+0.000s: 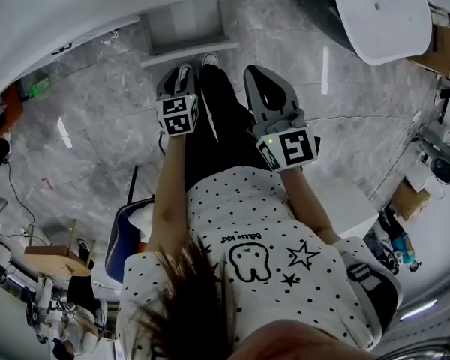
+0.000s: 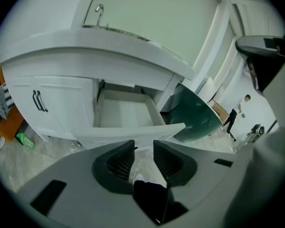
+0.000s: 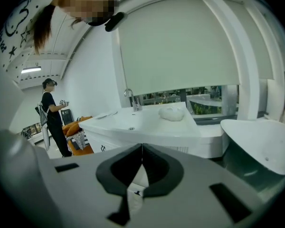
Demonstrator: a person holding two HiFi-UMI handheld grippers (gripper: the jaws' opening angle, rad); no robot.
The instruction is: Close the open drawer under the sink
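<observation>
Where the drawer [image 2: 126, 115] sits: pulled out of the white vanity [image 2: 57, 108] under the sink [image 2: 118, 32], empty, front panel towards the left gripper.
Left gripper [image 2: 143, 148]: jaws released, nothing between them, short of the drawer front.
Right gripper [image 3: 142, 151]: jaws clenched on nothing, aimed over the worktop [image 3: 147, 122].
Risk: a push near one end of the front could skew and jam the drawer; parted jaws may slip off the panel's edge.

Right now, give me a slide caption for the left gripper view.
Open left gripper faces the pulled-out drawer under the white sink counter.
</observation>
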